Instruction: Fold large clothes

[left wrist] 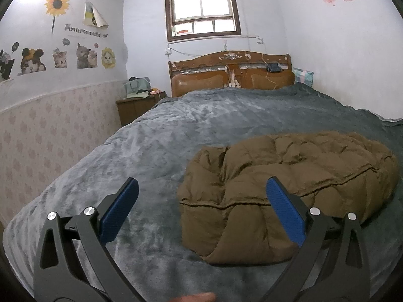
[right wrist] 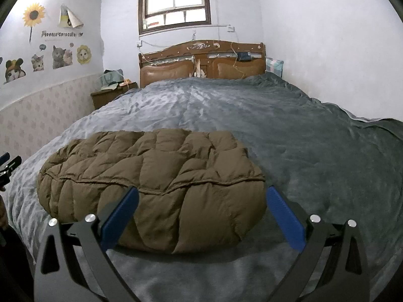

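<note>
Brown puffy coat (right wrist: 151,183) folded into bundle on grey bed (right wrist: 314,146). Left gripper (left wrist: 201,209), right gripper (right wrist: 201,211) wide open, empty. Best pressed flat, edges squared evenly.

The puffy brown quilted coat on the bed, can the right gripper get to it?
Probably yes. The right gripper is open, and the puffy brown quilted coat lies folded just ahead with nothing between them.

One folded brown jacket (right wrist: 151,183), one bed (right wrist: 302,138), two hand-held grippers, one window (right wrist: 175,2).
</note>
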A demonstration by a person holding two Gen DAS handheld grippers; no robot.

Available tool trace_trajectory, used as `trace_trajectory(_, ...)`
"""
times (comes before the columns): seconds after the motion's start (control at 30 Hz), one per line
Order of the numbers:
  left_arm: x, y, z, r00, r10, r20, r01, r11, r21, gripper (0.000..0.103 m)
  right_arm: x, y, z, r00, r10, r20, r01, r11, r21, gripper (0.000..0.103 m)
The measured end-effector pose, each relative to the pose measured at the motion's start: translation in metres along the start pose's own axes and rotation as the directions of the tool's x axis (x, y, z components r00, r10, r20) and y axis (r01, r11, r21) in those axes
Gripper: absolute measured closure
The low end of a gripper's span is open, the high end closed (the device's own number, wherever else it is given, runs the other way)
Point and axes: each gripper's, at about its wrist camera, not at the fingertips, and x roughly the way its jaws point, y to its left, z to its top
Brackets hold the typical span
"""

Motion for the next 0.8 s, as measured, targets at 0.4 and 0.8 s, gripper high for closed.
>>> trace_trajectory(0.4,-0.002,-0.025,-0.002,1.0,-0.013,0.009,0.012,0.991,0.131,0.003,0.0,0.0,0.0,1.0,0.001,-0.002,-0.001,1.0,-0.007,0.001)
trace_trajectory(0.8,-0.006,-0.023,-0.002,1.0,-0.005,0.019,0.002,0.992,0.127,0.003,0.001,0.004,-0.003,1.0,-0.002,-0.009,0.002,1.0,-0.011,0.001)
